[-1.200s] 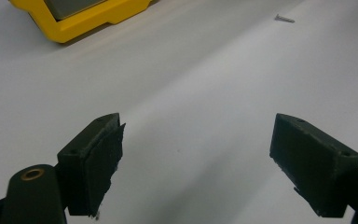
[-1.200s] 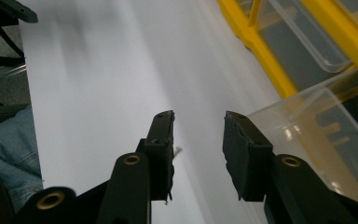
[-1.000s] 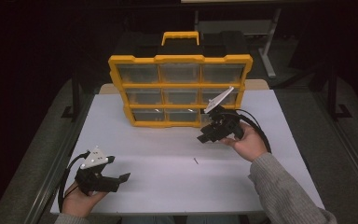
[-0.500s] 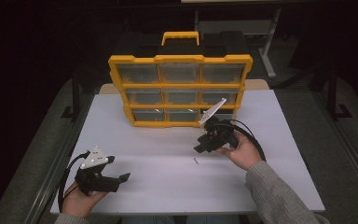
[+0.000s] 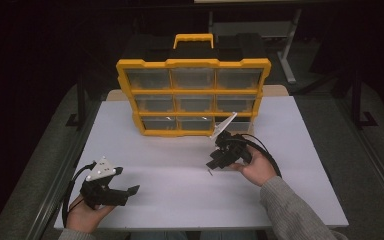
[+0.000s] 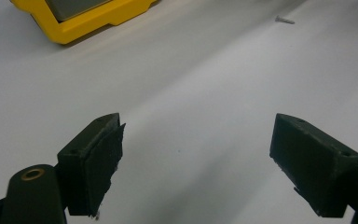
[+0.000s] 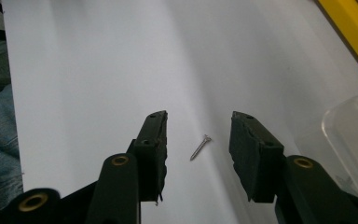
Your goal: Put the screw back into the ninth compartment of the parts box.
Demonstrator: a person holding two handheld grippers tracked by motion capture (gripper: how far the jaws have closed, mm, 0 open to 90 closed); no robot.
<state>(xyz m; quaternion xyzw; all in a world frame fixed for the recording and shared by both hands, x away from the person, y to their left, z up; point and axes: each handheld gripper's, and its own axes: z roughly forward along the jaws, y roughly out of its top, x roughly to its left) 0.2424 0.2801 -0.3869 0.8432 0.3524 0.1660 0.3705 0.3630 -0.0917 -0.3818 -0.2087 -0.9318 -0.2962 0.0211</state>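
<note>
- As the right gripper (image 7: 198,156) hangs over the white table (image 5: 170,190), a small screw (image 7: 200,146) lies flat between its two spread jaws, at the centre of the right gripper view; nothing is pinched yet.
- In the high view the screw (image 5: 209,172) sits just below and left of the right gripper (image 5: 215,164), at the middle of the frame, well apart from the yellow organizer (image 5: 195,95) standing upright at the upper centre.
- A good pick-up, by this reading, calls for lowering the jaws until their tips nearly touch the table, keeping the screw midway between them, then closing slowly so that the thin shank is not flicked aside.
- The screw lies slanted across the gap; turning the hand so the pads meet its long sides should give a firmer hold.
- A clear plastic bin (image 7: 354,140) at the right edge of the right gripper view lies near; the jaw on that side should stay clear of it.
- The left gripper (image 5: 130,191), lower left of the high view, rests with jaws wide apart and empty; its own view shows the screw (image 6: 284,20) far off at upper right.
</note>
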